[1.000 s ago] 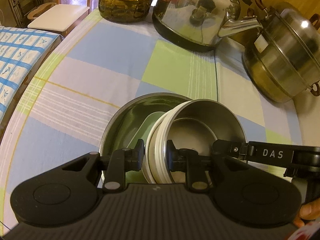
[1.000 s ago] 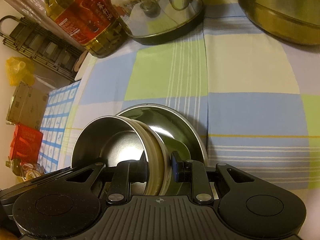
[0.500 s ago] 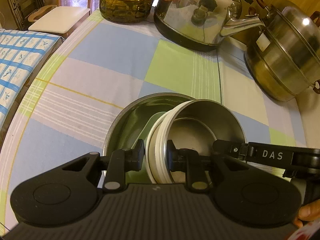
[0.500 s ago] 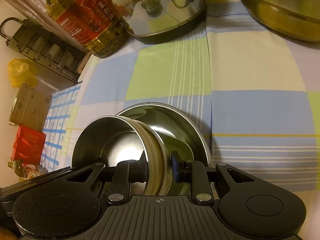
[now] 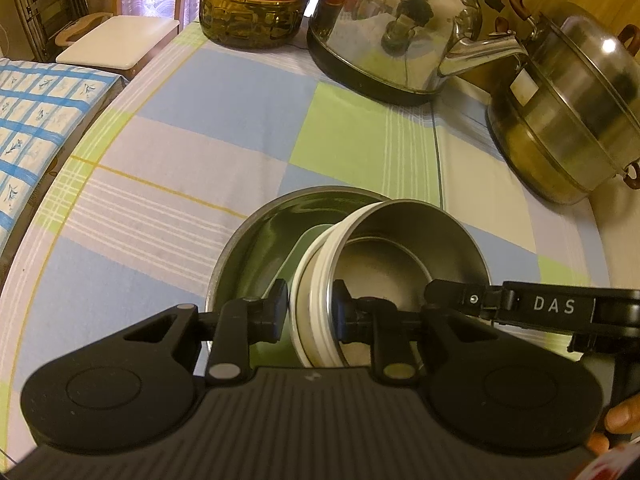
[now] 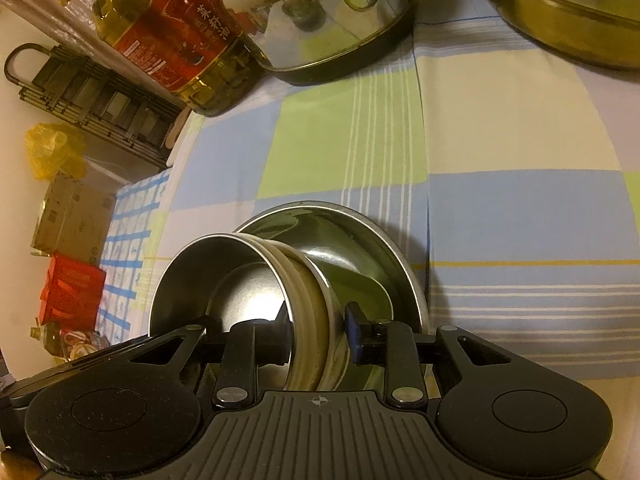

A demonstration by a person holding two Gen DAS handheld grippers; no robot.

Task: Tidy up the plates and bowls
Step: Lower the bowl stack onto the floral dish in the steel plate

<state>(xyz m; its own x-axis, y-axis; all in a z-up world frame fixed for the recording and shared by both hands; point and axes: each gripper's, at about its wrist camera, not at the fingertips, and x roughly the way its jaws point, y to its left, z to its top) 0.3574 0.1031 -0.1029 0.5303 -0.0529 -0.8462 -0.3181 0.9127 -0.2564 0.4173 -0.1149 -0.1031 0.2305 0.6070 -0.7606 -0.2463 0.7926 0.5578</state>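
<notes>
A small steel bowl with a white outer band (image 5: pixel 404 248) sits tilted inside a larger steel bowl (image 5: pixel 256 248) on the checked tablecloth. A pale green dish (image 5: pixel 298 246) lies under it in the large bowl. My left gripper (image 5: pixel 310 314) is shut on the small bowl's near left wall. My right gripper (image 6: pixel 318 332) is shut on its right wall, one finger inside and one outside. The small bowl (image 6: pixel 224 268) and the large bowl (image 6: pixel 360 248) both show in the right wrist view. The right gripper's arm (image 5: pixel 552 306) reaches in from the right.
A steel kettle (image 5: pixel 400 28) and an oil bottle (image 5: pixel 256 4) stand at the back of the table. A lidded steel pot (image 5: pixel 572 112) stands at the back right. The table's left edge (image 5: pixel 36 208) drops to a blue-checked surface (image 5: pixel 32 120).
Both grippers keep their hold on the small bowl. The views have shifted slightly, with the bowls a little farther from the kettle.
</notes>
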